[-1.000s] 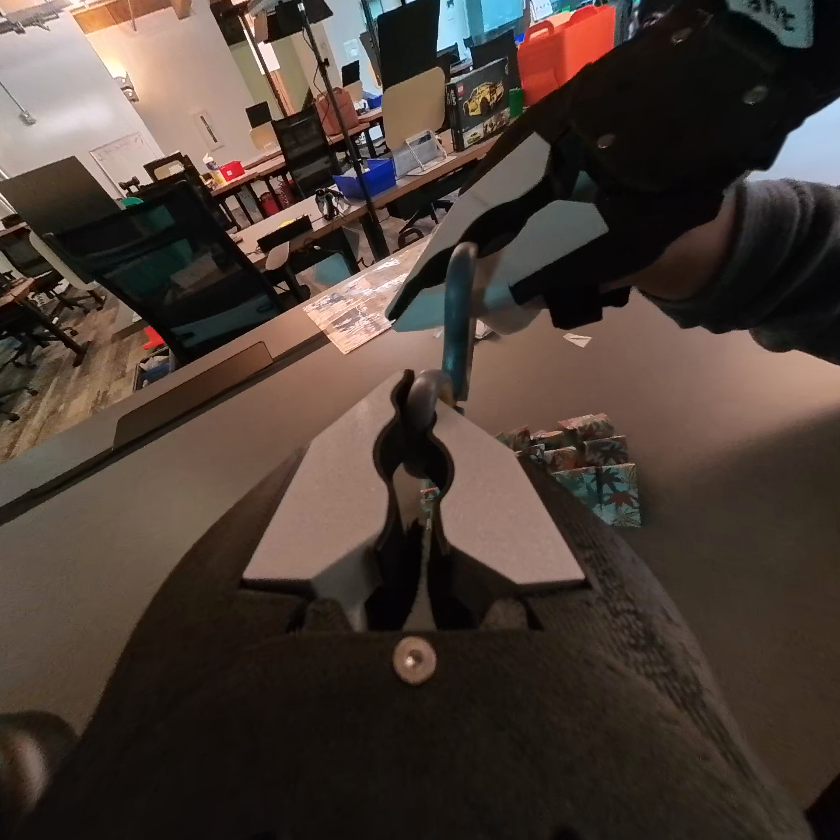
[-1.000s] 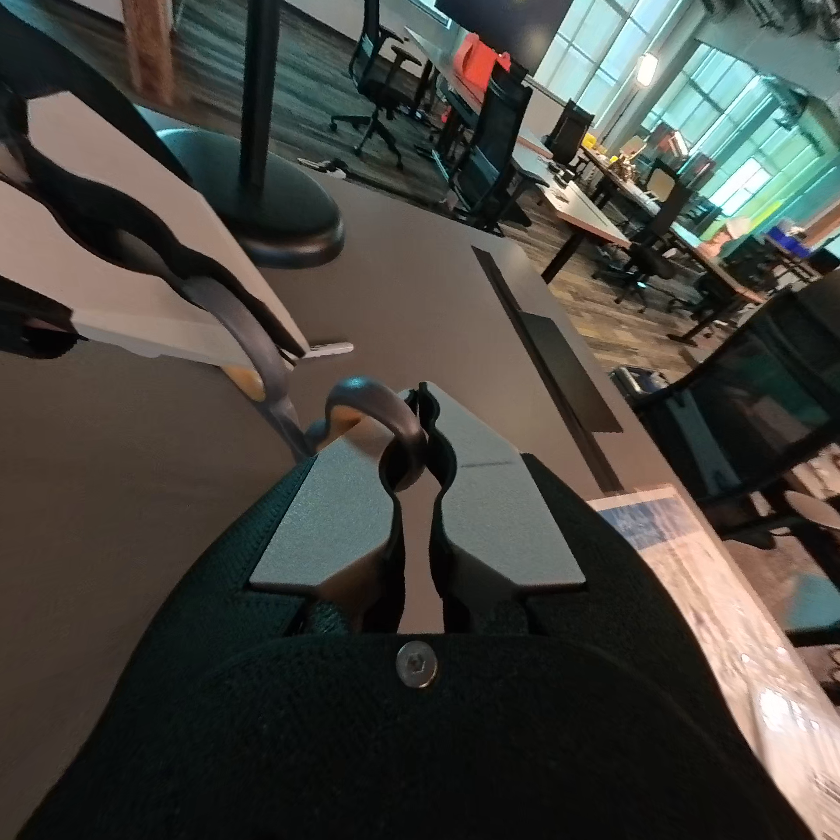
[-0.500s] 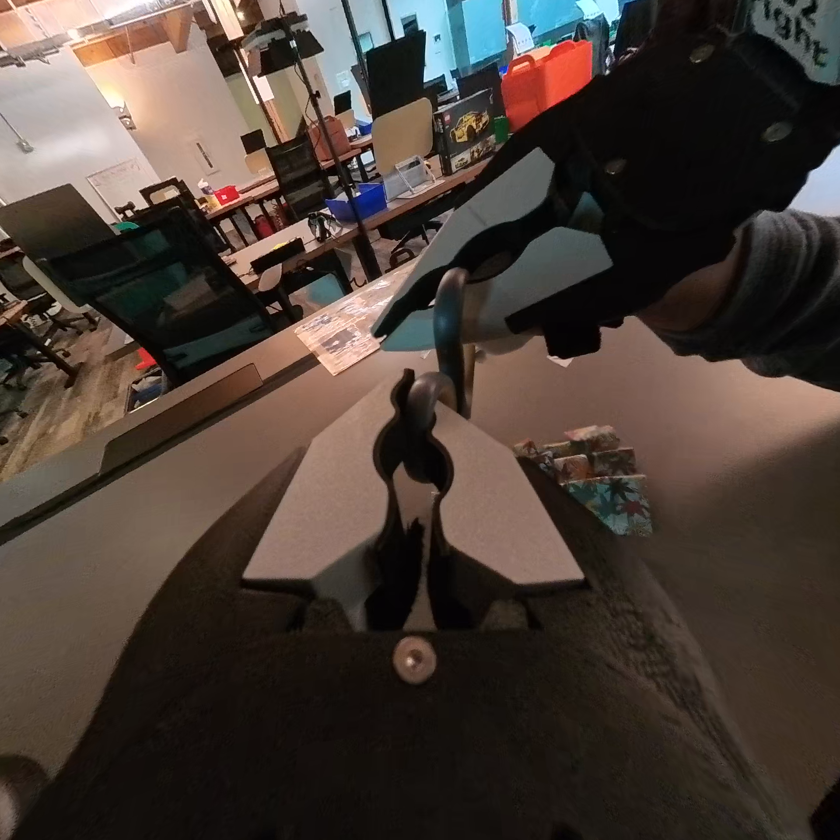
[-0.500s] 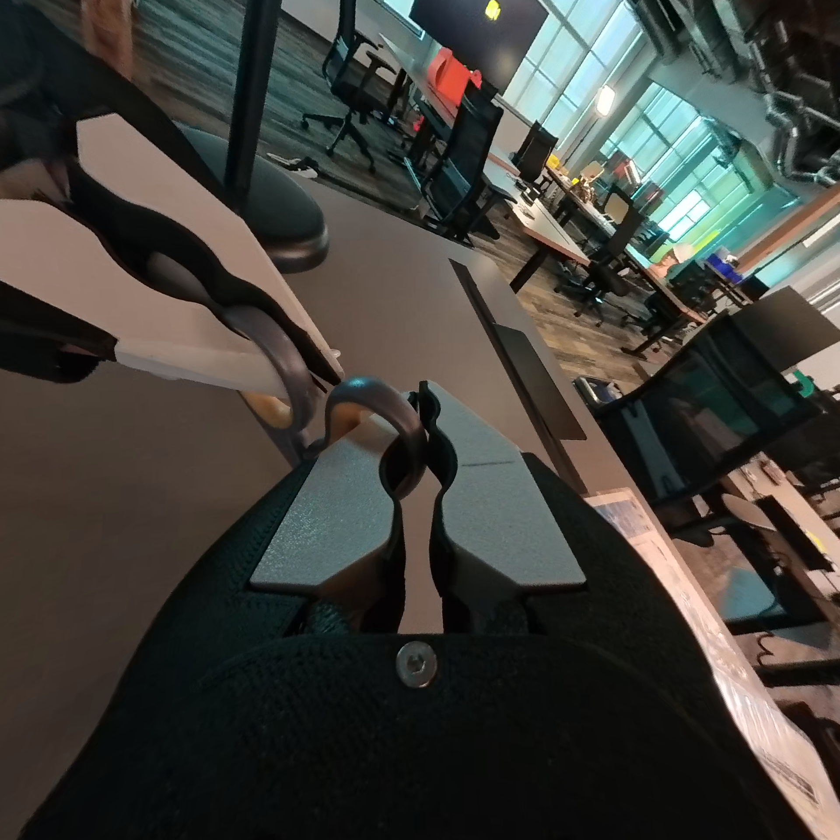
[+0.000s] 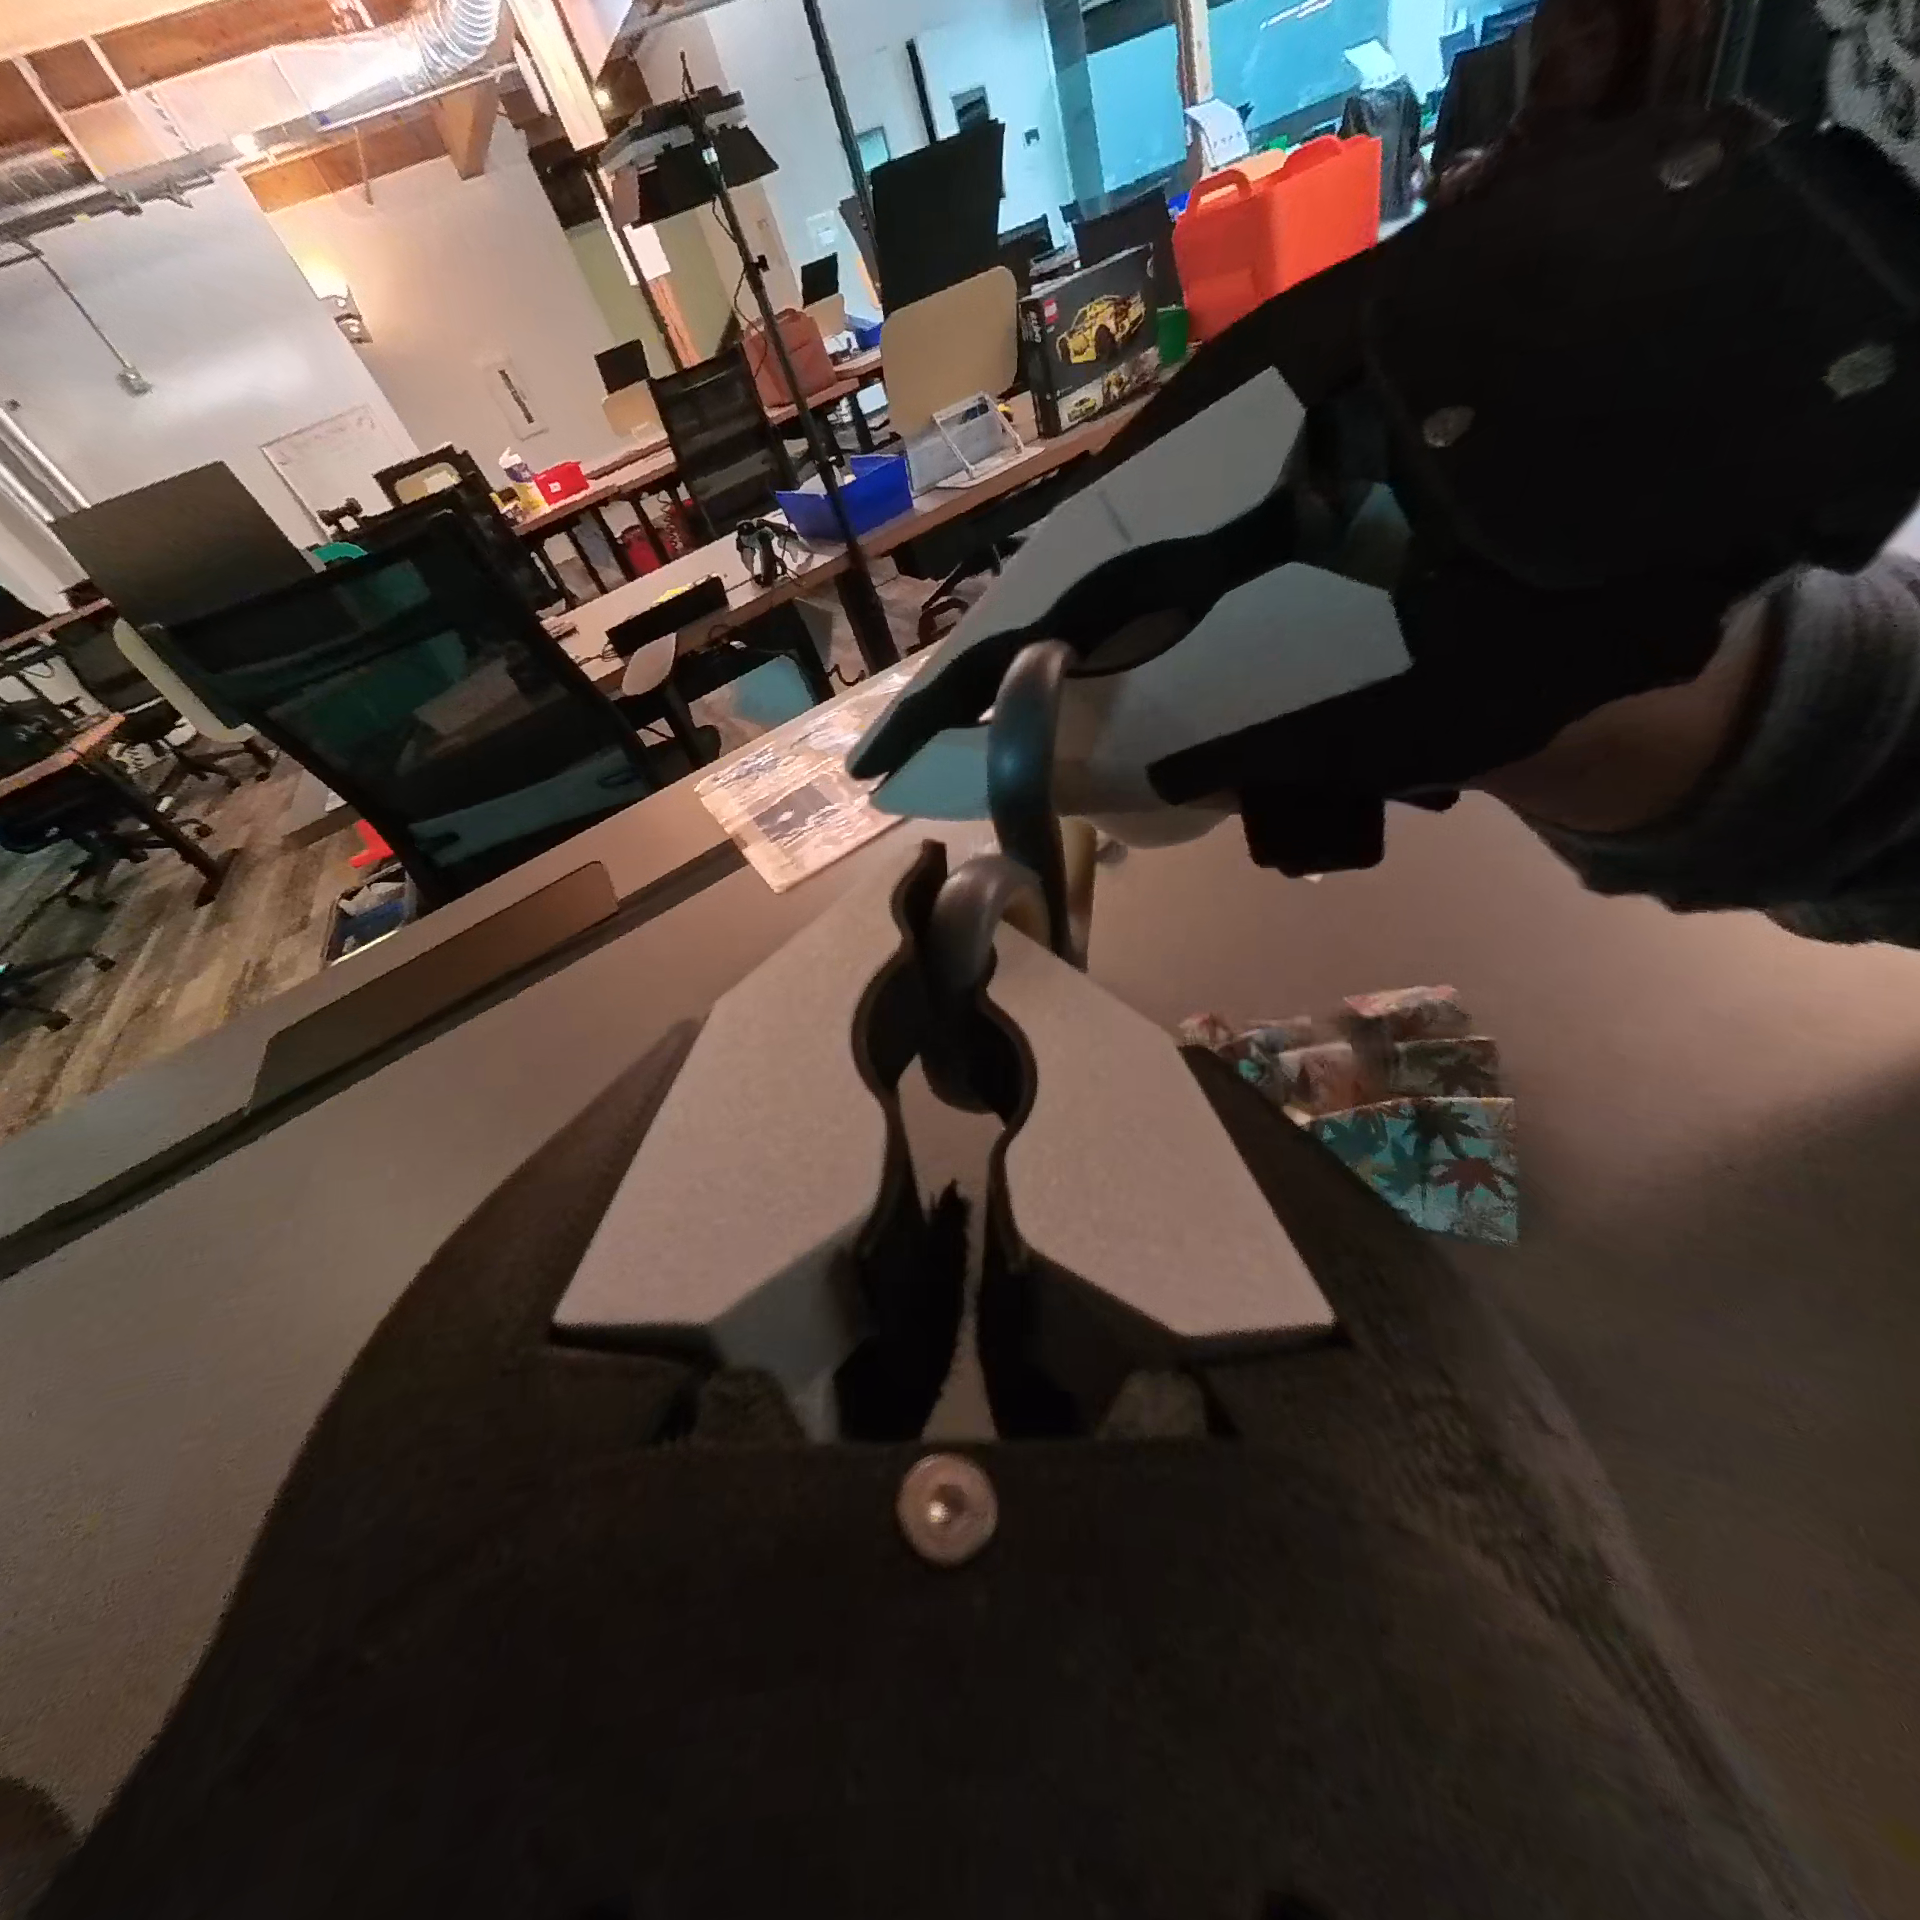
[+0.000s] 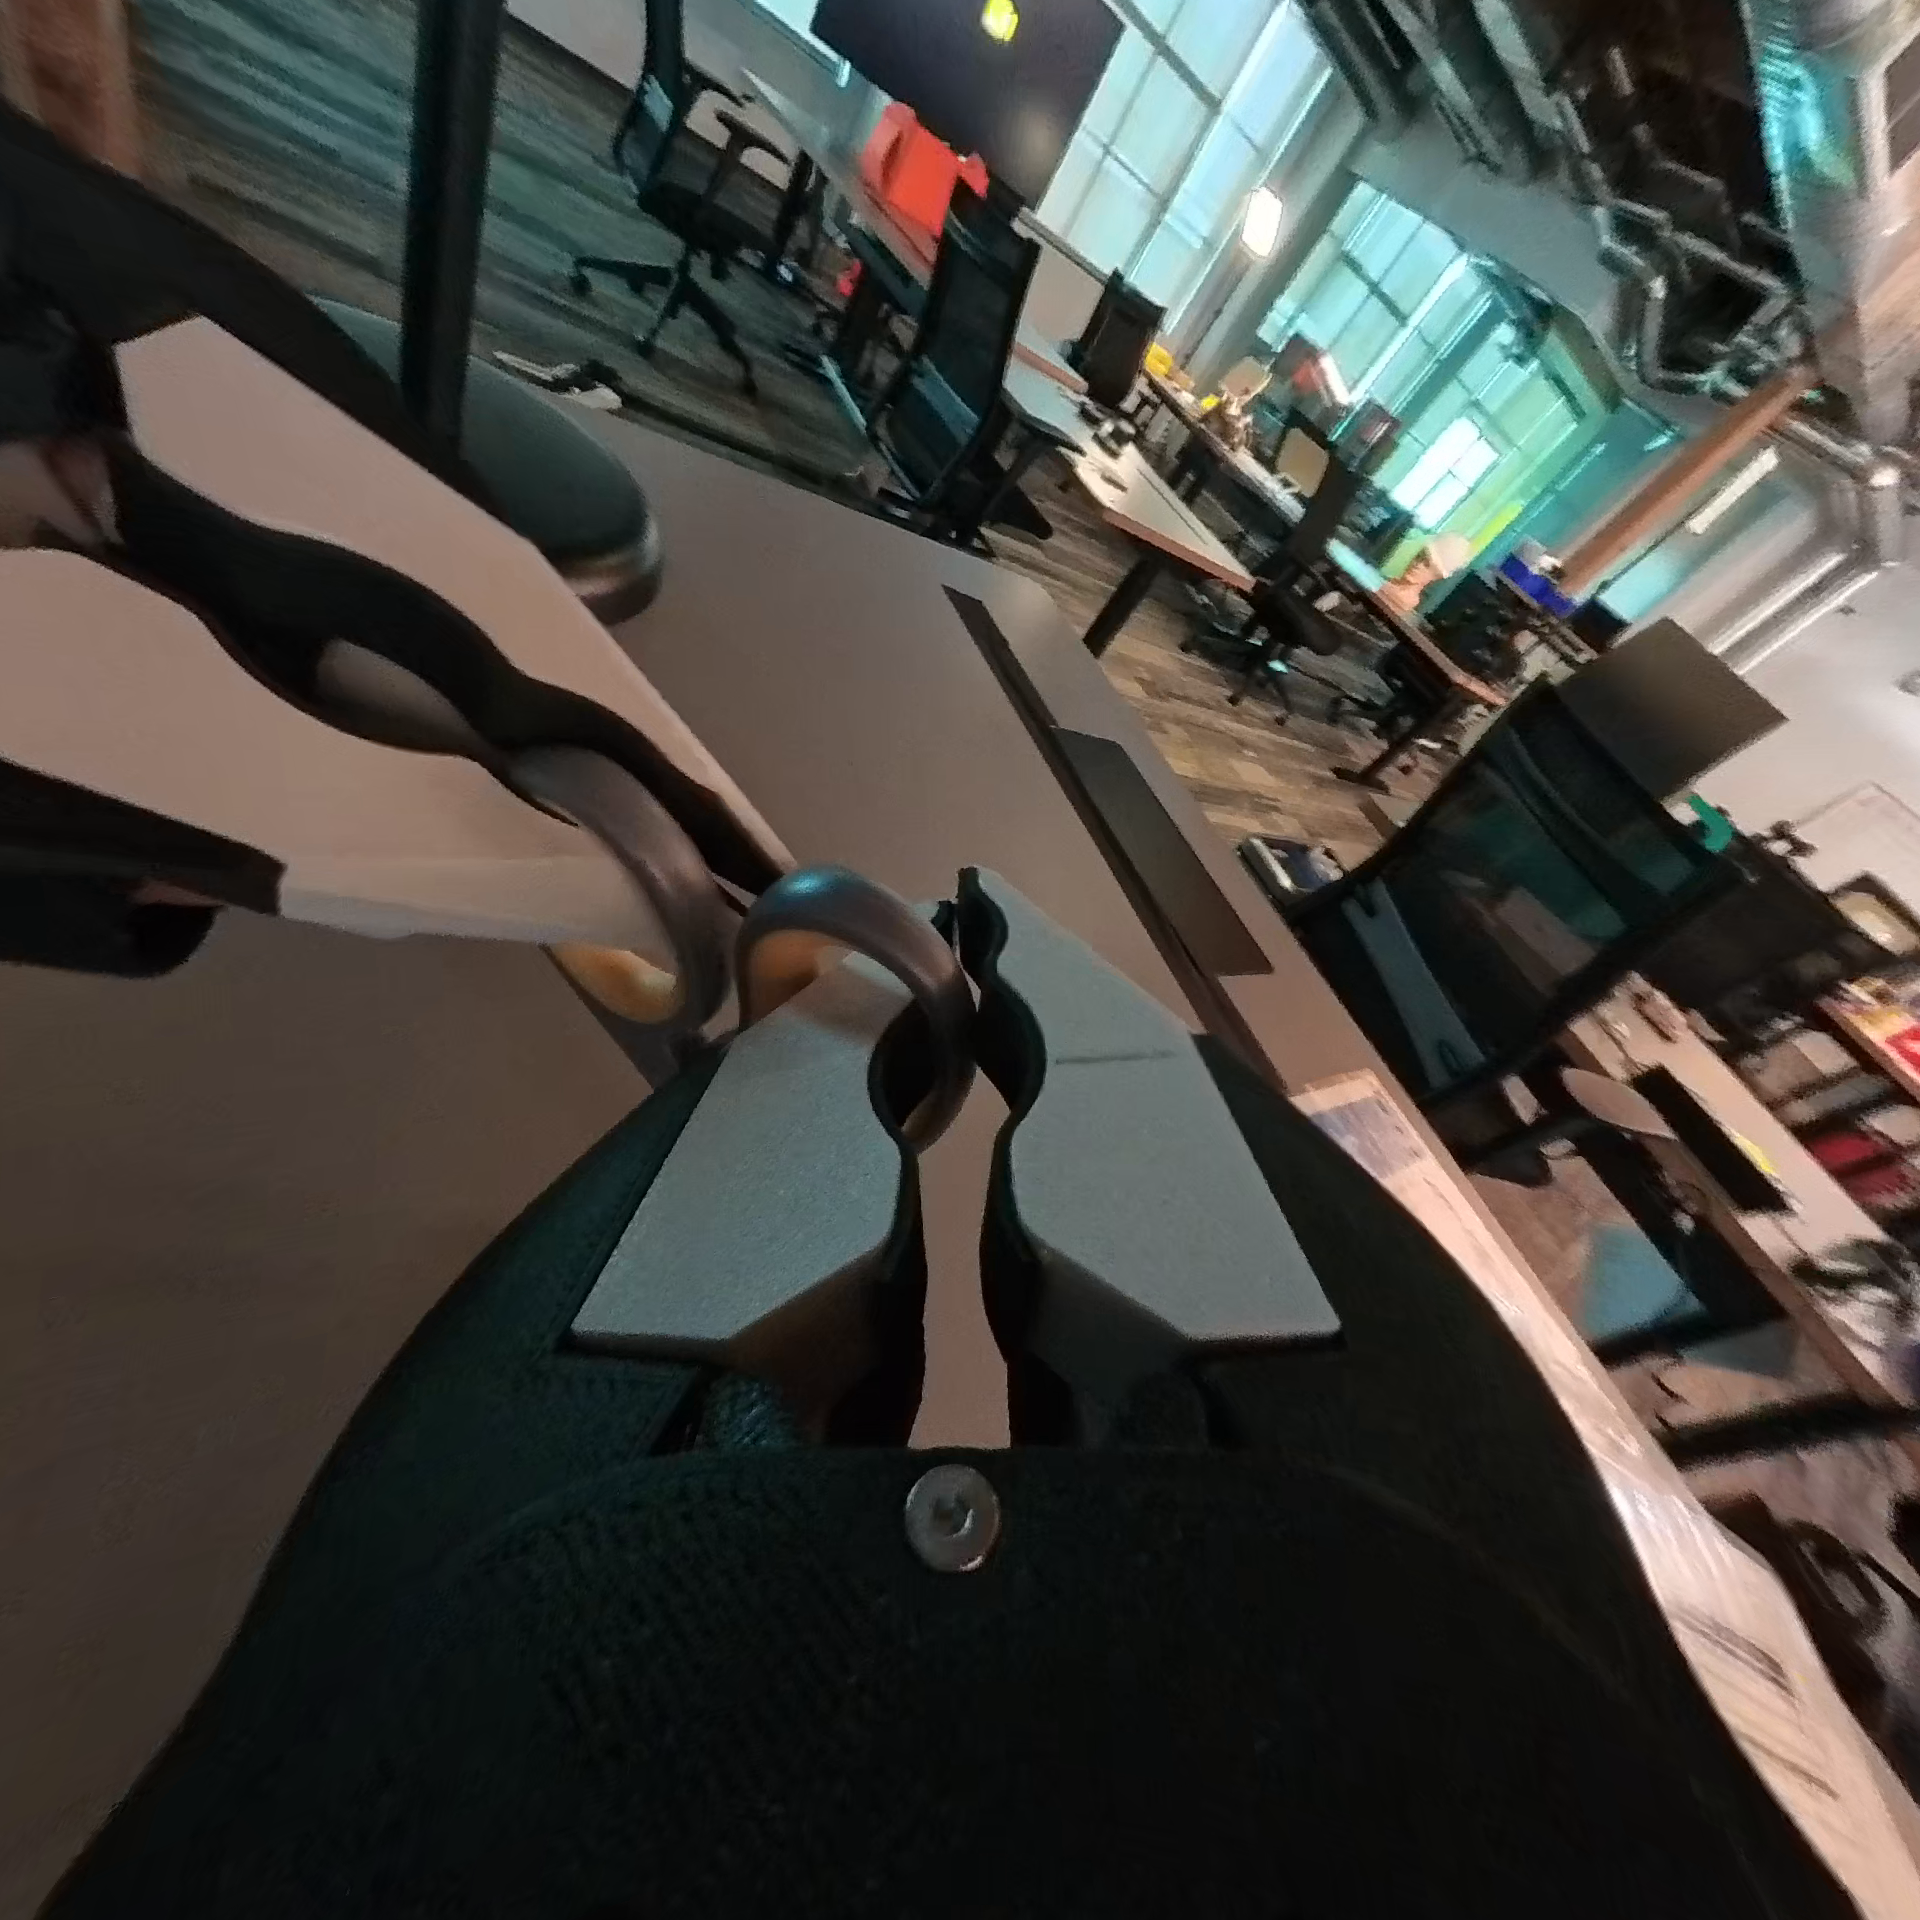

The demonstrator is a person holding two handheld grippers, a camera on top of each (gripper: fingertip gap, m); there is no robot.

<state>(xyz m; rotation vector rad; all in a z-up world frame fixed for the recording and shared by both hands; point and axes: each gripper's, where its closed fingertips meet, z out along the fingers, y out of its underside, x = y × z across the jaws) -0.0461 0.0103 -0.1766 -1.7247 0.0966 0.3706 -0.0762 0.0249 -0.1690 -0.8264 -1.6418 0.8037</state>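
A pair of scissors with dark grey handle loops lined in orange hangs between my two grippers above the grey table (image 5: 312, 1299). My left gripper (image 5: 961, 904) is shut on one loop (image 5: 966, 914). My right gripper (image 6: 935, 935) is shut on the other loop (image 6: 852, 914). In the left wrist view the right gripper (image 5: 904, 758) comes in from the upper right, with its loop (image 5: 1023, 748) clamped in its jaws. In the right wrist view the left gripper (image 6: 696, 883) comes in from the left, holding its loop (image 6: 644, 831). The blades are hidden behind my fingers.
Folded patterned papers (image 5: 1413, 1122) lie on the table to the right of my left gripper. A laminated sheet (image 5: 800, 810) lies near the far edge. A lamp stand's round base (image 6: 561, 488) stands on the table (image 6: 831, 623). Office chairs and desks fill the room behind.
Both grippers keep their hold on the loops. Both views have tilted up, so more of the room shows. In the left wrist view the right gripper has edged left.
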